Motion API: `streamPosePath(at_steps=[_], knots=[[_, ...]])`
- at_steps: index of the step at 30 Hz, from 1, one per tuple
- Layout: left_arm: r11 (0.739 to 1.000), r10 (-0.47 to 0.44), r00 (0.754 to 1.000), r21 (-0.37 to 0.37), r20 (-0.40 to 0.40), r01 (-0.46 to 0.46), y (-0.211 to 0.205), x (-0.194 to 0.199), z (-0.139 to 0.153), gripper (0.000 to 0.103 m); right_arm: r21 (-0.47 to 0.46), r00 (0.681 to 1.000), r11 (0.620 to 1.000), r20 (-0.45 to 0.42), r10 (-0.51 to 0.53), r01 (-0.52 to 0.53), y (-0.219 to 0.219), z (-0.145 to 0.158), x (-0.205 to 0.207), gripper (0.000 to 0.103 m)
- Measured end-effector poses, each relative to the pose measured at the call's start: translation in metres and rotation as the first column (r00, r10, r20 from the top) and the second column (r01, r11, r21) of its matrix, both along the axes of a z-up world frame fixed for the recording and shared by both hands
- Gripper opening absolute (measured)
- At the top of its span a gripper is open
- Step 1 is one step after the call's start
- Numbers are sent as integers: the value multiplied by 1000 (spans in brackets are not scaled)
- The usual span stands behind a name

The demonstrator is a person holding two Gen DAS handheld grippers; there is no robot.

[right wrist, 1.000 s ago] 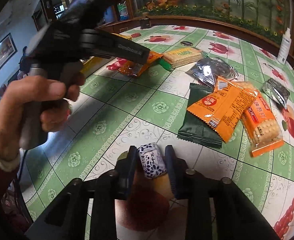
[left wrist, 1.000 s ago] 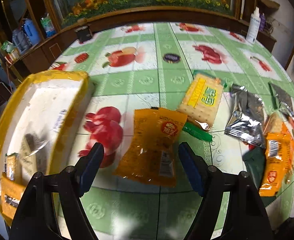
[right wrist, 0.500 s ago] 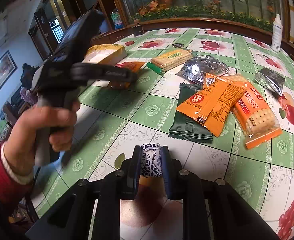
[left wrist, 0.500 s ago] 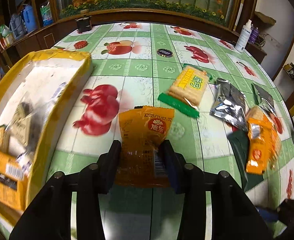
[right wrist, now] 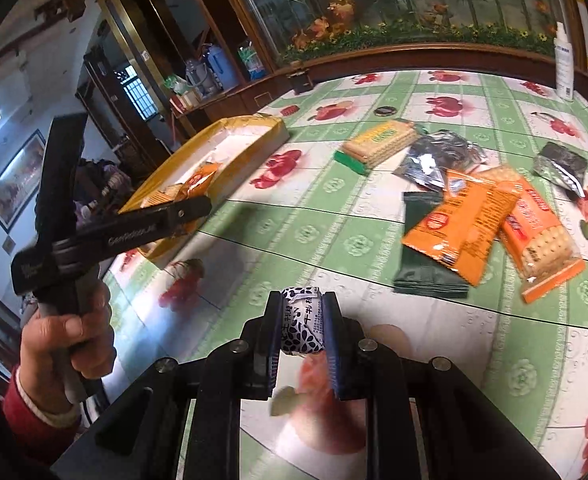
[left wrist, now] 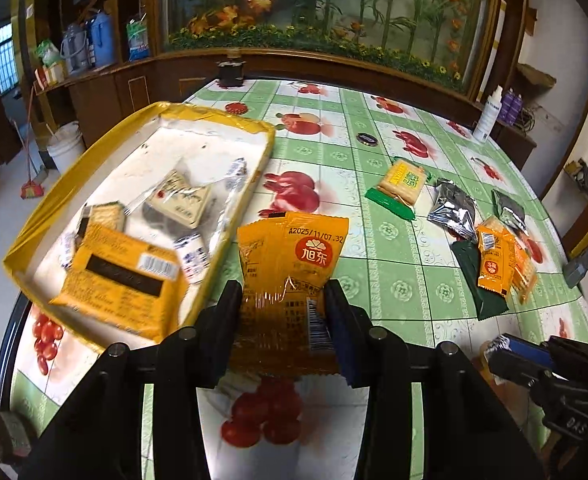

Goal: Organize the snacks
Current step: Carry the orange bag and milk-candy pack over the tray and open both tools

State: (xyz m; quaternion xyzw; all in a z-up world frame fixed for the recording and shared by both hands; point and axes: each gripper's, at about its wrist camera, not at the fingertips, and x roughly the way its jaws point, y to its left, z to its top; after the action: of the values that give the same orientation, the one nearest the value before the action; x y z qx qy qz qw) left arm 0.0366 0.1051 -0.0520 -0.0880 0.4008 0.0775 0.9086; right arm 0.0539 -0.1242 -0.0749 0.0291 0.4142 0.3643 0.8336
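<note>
The left hand-held gripper [left wrist: 283, 312] pinches a crinkly orange plastic snack packet [left wrist: 289, 276] stamped "A2025/11/07", its lower end hidden behind the jaws, above the counter [left wrist: 394, 264]. The right hand-held gripper [right wrist: 302, 332] squeezes a small blue-and-white patterned wrapped candy [right wrist: 302, 320], its writing too small to read. At ten o'clock sits the yellow-rimmed white tray [left wrist: 141, 120], its contents blurred.

The left claw [left wrist: 282, 320], which stood open around the orange snack packet [left wrist: 291, 276] lying on the counter [left wrist: 394, 264], is now pinching it and carrying it, lifted, beside the yellow tray [left wrist: 229, 236]. The right claw [right wrist: 302, 332] is now squeezing the small patterned candy [right wrist: 302, 326] tighter.
</note>
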Motion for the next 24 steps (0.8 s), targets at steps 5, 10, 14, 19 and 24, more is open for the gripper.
streamPosePath(at_steps=[5,10,14,19,24], knots=[[999,47,999,-11,5,-47,25,-14,0,40,31,1000,999,-10,29,-29,19,3,4,19],[996,89,996,-25,17,-88,47,-21,3,40,43,998,997,-3,66,-66,44,9,5,19],[993,113,993,-33,27,-112,61,-25,6,40,48,995,994,6,97,-97,65,15,7,19],[988,153,988,-39,36,-152,84,-30,10,40,65,990,988,16,139,-140,95,22,12,19],[982,185,982,-34,39,-184,102,-29,14,40,112,983,976,15,185,-186,129,29,23,19]])
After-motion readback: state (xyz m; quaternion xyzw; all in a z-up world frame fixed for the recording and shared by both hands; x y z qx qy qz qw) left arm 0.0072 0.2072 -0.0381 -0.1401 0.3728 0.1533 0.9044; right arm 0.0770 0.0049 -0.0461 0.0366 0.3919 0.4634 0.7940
